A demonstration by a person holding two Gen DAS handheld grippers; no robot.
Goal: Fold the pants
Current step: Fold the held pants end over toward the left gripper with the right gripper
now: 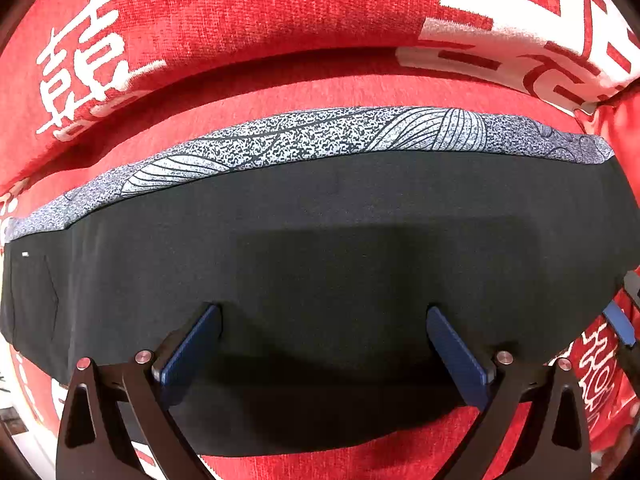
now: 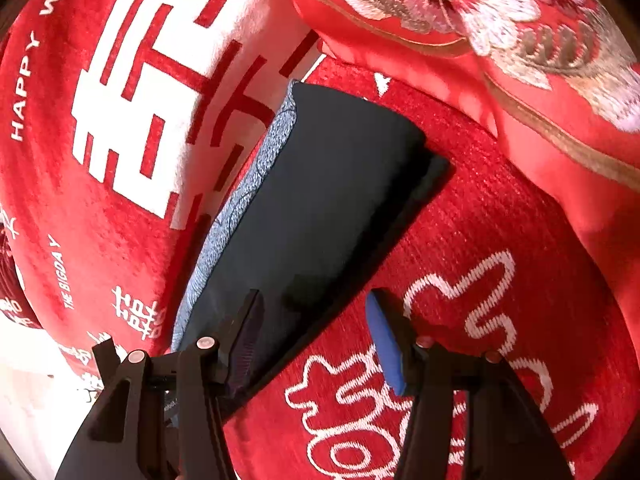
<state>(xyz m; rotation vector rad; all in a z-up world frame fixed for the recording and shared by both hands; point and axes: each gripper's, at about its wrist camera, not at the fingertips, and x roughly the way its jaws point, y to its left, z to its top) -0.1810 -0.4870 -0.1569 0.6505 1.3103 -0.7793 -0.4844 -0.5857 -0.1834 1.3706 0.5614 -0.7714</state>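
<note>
- Red plush cover [image 1: 248, 12] with white printed characters spreads over what looks like a sofa seat, and the pants [image 1: 320, 240] lie flat on it as a long dark folded strip, a grey patterned layer [image 1: 304, 140] showing along their far edge.
- Nearest the pants, the left claw [image 1: 323, 316] points straight down over their middle, jaws spread, nothing between the blue pads [image 1: 192, 344]; it is released, seemingly touching or just above the cloth.
- At the near end of the pants, the right claw [image 2: 316, 320] hangs tilted, released too: its dark pad [image 2: 244, 340] sits over the pants' edge, its blue pad [image 2: 386, 344] over bare red cover [image 2: 500, 220].
- Risk, as I judge it: closing the right claw there could pinch only the top layer, or snag the plush beneath, so the fold would lift uneven and the stacked layers slide apart.
- Pressing with the left claw off-centre could drag the strip and skew the grey edge further out.
- Lifting the end too fast could unroll the fold already made.
- Beyond the far end of the pants, an embroidered floral cushion [image 2: 480, 20] crowds close; it leaves little room for the strip to shift that way.
- Alongside the grey edge of the pants, a red backrest with a big white character [image 2: 160, 100] rises, limiting reach from that side.
</note>
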